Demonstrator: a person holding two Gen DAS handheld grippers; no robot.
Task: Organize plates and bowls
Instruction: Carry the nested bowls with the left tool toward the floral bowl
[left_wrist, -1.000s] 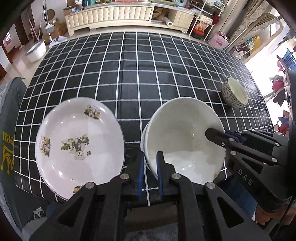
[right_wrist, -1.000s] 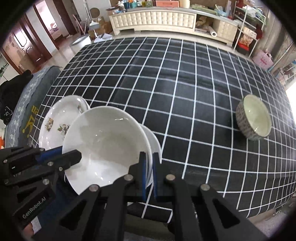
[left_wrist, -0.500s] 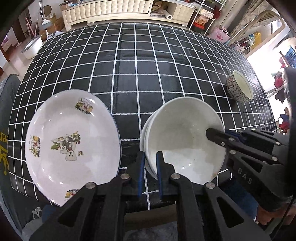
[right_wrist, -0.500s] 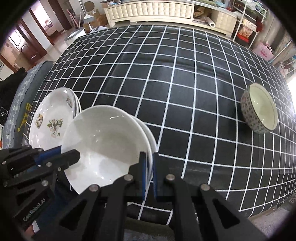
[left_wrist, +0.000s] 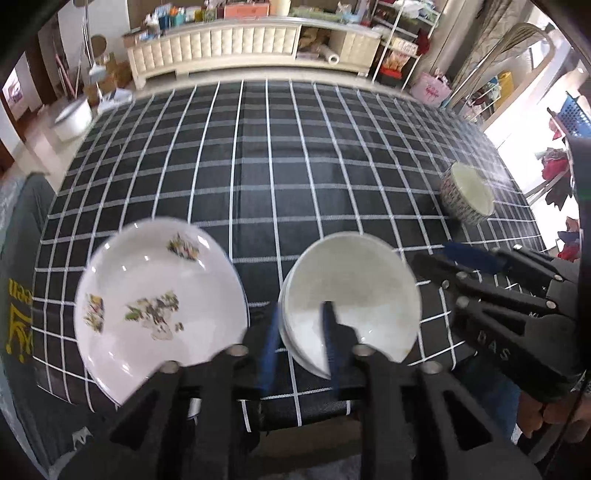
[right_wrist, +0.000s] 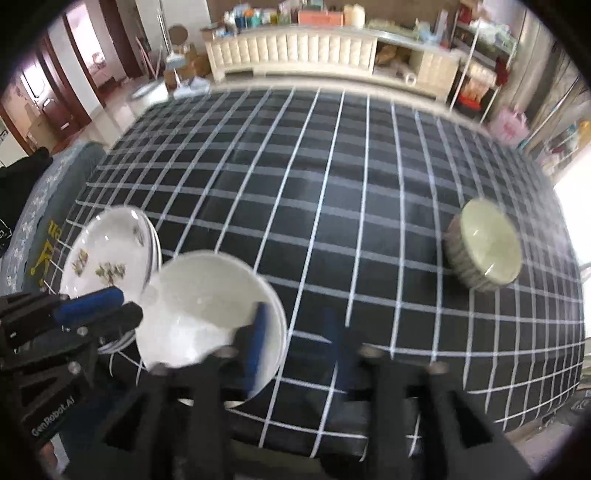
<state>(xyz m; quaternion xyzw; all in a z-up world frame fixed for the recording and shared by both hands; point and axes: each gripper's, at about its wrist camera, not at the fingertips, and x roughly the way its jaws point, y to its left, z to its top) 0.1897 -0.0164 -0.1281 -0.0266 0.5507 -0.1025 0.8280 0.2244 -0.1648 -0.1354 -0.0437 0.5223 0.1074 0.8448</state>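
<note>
A stack of plain white bowls (left_wrist: 351, 295) (right_wrist: 207, 310) sits near the front edge of the black checked tablecloth. My left gripper (left_wrist: 300, 332) is open, its jaws astride the stack's near left rim. My right gripper (right_wrist: 297, 339) is open, its left finger over the stack's right rim, the other over the cloth. A stack of flower-patterned white plates (left_wrist: 155, 302) (right_wrist: 110, 258) lies left of the bowls. A small patterned bowl (left_wrist: 469, 197) (right_wrist: 484, 245) stands alone at the right. Both views are motion-blurred.
The table's front edge (left_wrist: 295, 402) runs just below the dishes. A grey sofa arm (right_wrist: 44, 199) lies at the table's left. A long cream cabinet (left_wrist: 236, 44) stands beyond the far edge, and shelves with clutter (right_wrist: 480, 70) at the back right.
Both grippers were shut on the white bowl stack's rim; now both have opened and let go. Both cameras have tilted up and pulled back slightly.
</note>
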